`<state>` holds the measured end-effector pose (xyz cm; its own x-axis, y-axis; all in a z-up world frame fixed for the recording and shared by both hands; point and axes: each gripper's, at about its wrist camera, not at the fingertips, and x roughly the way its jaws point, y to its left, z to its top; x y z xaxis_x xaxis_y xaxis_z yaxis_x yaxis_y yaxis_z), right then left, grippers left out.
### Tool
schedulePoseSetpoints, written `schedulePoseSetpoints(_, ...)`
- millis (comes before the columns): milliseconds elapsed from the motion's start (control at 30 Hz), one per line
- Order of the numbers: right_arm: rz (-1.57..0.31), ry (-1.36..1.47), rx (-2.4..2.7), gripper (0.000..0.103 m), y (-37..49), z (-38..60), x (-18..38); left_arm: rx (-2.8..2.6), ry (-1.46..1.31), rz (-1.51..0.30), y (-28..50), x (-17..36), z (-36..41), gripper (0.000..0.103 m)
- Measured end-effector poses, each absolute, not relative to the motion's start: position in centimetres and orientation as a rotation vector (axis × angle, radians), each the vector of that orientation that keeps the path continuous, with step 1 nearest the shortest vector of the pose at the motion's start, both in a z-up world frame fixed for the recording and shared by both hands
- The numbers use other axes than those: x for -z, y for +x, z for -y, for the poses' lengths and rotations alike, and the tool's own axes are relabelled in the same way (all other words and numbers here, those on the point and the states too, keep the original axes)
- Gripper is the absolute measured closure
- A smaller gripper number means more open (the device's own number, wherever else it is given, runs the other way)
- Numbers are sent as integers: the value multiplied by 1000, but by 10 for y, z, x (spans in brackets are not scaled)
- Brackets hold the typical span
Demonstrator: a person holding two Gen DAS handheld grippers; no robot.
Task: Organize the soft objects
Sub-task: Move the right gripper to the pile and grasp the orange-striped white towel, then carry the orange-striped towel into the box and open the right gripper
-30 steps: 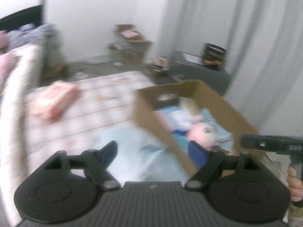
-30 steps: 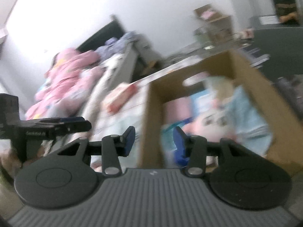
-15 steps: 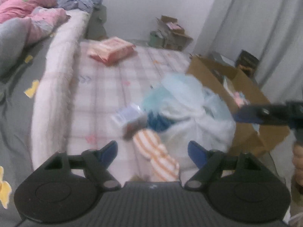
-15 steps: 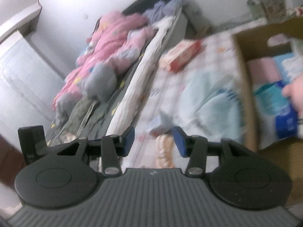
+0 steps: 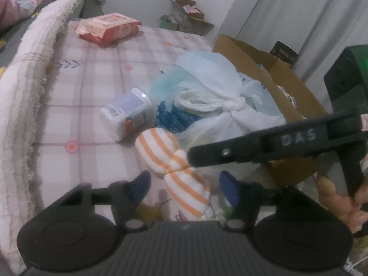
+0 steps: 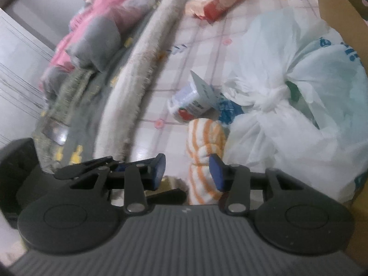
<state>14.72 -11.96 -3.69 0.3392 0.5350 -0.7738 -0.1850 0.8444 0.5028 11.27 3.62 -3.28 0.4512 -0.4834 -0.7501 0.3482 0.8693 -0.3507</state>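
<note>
**Both grippers low over the striped plush on the checked bedsheet**

Left gripper point(image 5: 184, 187), blue-padded, has its jaws closing with the lower end of the orange-and-white striped plush toy point(image 5: 171, 165) between them, and no pad presses on it yet. Right gripper point(image 6: 187, 172) is also closing, its jaws narrower; its right pad lies against the plush point(image 6: 204, 156) in the picture, but whether it touches cannot be told.

One plush lies on the pink checked bedsheet point(image 5: 92, 87). Just beyond it lies one white plastic jar point(image 5: 126, 112) on its side, and touching it on the right sits one knotted white plastic bag point(image 5: 220, 108). Right of the bag stands one brown cardboard box point(image 5: 287, 85). Far beyond the plush, one red-and-pink soft packet point(image 5: 108, 27) lies well apart from everything. Left of the plush the sheet is bare up to the cream fleecy blanket edge point(image 5: 30, 73).

Only the left wrist view shows the box's open top, the grey curtain point(image 5: 299, 11) and a hand point(image 5: 340, 204) on the right gripper's handle. Only the right wrist view shows the pink-and-grey bedding heap point(image 6: 101, 23)
</note>
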Motion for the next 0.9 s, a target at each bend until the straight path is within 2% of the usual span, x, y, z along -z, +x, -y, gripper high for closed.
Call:
schedulePoseSetpoints(33,-1149,343,-471,66,151,117,40,515,-158,-987,116,37,-36,41)
schedulePoseSetpoints(333,-1274,297,-434,67,174,101,66,540,-211,-1092,143,63,-32,45)
schedulePoseSetpoints(500,-1309,339,-431,66,179,101,76,543,-230,-1107,148,68,-31,52)
schedulePoseSetpoints(900,-1204,482,-537,67,166,112,45,529,-155,-962,123,12,-41,53)
